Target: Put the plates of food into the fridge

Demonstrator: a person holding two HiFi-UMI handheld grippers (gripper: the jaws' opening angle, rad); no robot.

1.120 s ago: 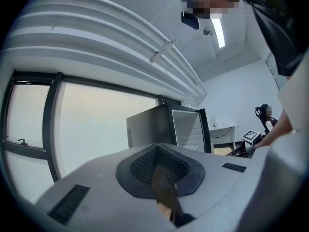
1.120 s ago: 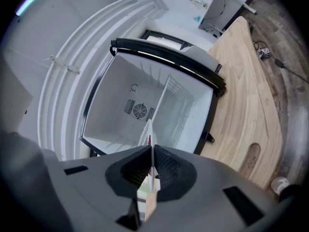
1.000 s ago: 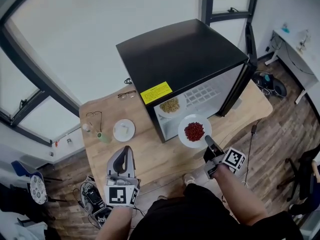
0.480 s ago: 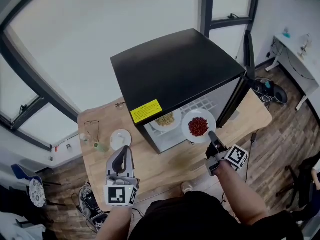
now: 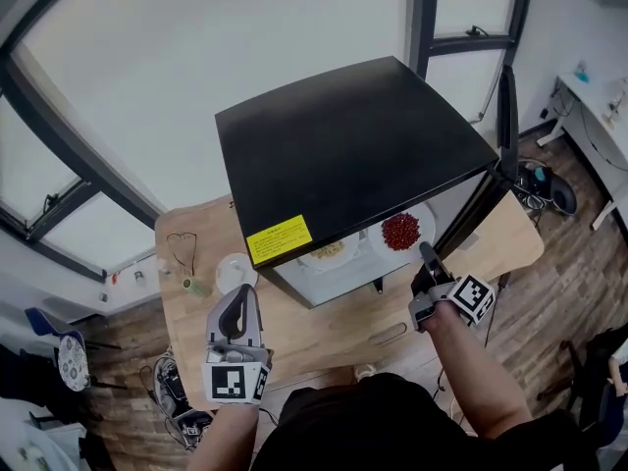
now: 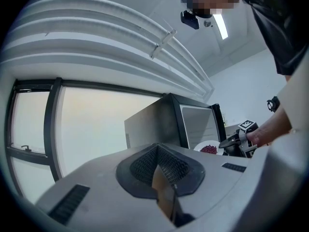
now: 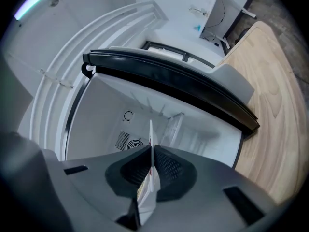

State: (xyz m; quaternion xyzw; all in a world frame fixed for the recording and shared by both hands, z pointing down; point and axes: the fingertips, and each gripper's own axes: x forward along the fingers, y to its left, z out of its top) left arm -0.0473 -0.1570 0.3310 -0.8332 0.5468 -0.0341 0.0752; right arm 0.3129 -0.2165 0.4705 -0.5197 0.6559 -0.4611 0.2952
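A white plate of red food [image 5: 400,232] hangs at the open front of the black fridge [image 5: 343,145], partly under its top. My right gripper [image 5: 425,252] is shut on the plate's near rim. In the right gripper view the plate's rim [image 7: 150,144] shows edge-on between the pads, with the white fridge interior [image 7: 125,115] behind. A second plate with yellowish food [image 5: 329,251] sits inside the fridge to the left. A third small white plate [image 5: 235,271] lies on the wooden table [image 5: 324,332]. My left gripper [image 5: 242,294] is shut and empty over the table's near left, and its own view shows the red plate [image 6: 208,149].
The fridge door [image 5: 505,116] stands open at the right, edge-on. Eyeglasses [image 5: 184,248] and a small green bottle [image 5: 196,287] lie at the table's left end. Windows line the wall behind; another desk [image 5: 599,106] stands far right.
My right gripper has carried the red-food plate up and forward, from in front of the fridge to its opening. The left gripper has hardly moved.
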